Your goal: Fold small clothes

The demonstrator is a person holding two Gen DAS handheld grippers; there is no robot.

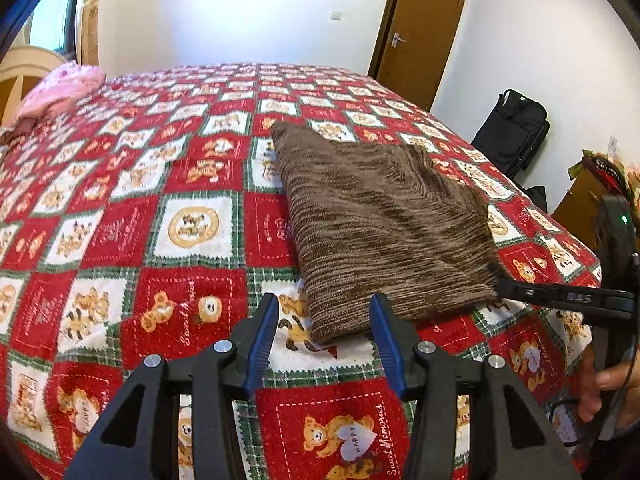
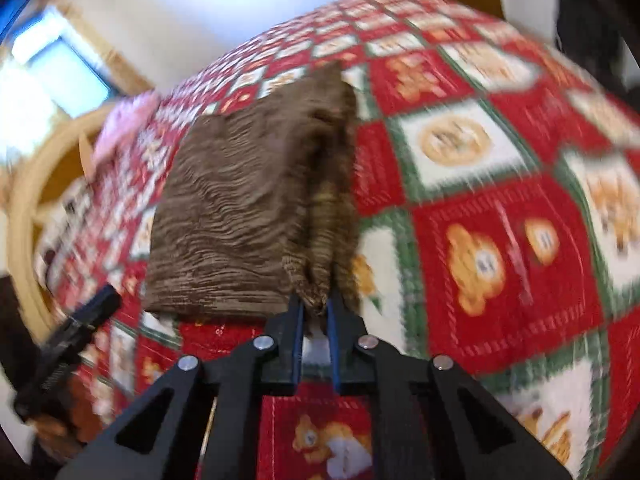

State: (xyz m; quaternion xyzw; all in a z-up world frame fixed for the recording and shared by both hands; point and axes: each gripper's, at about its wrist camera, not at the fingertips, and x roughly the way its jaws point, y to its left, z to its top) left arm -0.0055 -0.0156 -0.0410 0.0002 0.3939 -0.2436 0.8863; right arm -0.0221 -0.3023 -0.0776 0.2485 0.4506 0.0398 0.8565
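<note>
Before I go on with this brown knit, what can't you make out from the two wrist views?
- Right wrist view: motion blur smears the bedspread and the left gripper; its jaws can't be read there.
- Brown knit: how many layers are folded under is hidden by its top.
- Left wrist view: right gripper is side-on, tips against the knit's corner, grip unclear.

A red, white and green patchwork bedspread (image 1: 192, 184) printed with teddy bears covered the bed. A pink bundle (image 1: 60, 92) lay at its far left corner, beside a curved wooden headboard (image 1: 24, 68). Behind the bed stood a white wall with a brown door (image 1: 420, 32) fitted with a metal handle. A black bag (image 1: 512, 132) leaned against the right wall, near a cardboard box (image 1: 580, 208). A window (image 2: 60, 64) showed at left.
</note>
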